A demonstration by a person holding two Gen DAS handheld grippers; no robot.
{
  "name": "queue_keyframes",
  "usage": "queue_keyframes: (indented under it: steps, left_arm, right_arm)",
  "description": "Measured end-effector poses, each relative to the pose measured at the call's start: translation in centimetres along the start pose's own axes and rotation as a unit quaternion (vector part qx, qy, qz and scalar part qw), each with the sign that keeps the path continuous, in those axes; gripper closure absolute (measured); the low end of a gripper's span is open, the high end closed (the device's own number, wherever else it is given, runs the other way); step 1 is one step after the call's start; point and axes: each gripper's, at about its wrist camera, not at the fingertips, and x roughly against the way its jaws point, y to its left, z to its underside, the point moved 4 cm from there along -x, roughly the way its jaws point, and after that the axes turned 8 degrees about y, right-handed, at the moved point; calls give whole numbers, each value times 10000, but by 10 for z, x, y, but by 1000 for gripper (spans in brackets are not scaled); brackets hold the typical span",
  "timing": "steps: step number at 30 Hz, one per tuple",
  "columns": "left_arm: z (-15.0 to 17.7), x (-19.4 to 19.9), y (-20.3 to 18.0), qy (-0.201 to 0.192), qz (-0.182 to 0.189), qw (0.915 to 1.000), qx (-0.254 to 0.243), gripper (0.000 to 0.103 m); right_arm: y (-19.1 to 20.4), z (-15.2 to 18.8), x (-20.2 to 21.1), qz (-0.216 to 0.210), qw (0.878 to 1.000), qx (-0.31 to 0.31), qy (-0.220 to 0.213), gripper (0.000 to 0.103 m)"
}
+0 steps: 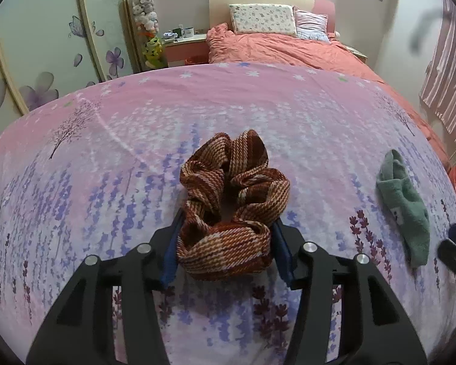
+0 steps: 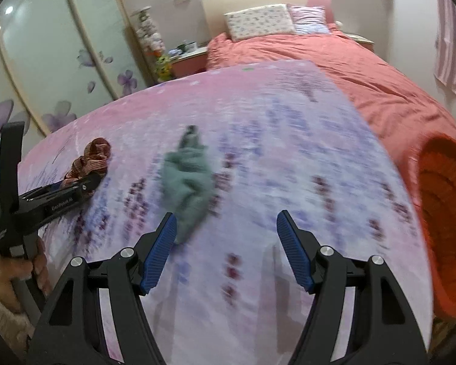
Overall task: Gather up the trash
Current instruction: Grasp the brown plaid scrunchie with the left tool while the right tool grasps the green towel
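A brown-and-cream woven scrunchie (image 1: 232, 203) lies on the pink and lavender bedsheet (image 1: 136, 140). My left gripper (image 1: 226, 243) has its jaws around the scrunchie's near end, blue pads pressed against both sides. In the right wrist view the scrunchie (image 2: 89, 159) shows at the left with the left gripper (image 2: 85, 184) on it. A green sock (image 1: 405, 205) lies to the right; it also shows blurred in the right wrist view (image 2: 190, 178). My right gripper (image 2: 226, 234) is open and empty, just short of the sock, which lies off its left pad.
An orange basket (image 2: 443, 222) stands at the bed's right edge. A coral duvet (image 1: 288, 48) and pillows (image 1: 263, 18) lie at the bed's far end. A wardrobe with flower decals (image 1: 45, 60) and a nightstand (image 1: 185, 41) stand on the left.
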Motion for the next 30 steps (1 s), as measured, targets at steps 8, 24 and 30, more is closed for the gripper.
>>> queue_keyframes:
  steps: [8,24,30]
  left_arm:
    - [0,-2,2,8,38,10000,13,49]
    - [1,-2,2,14,61,10000,38,45]
    - [2,-2,0,19,96,9999,42,42]
  right_arm:
    - [21,-19,-27,166,9998,16,98,66]
    - [-26,2,-6,886,9955,-341,38,89]
    - [-21,-1,-7,975,9948,-285,50,89]
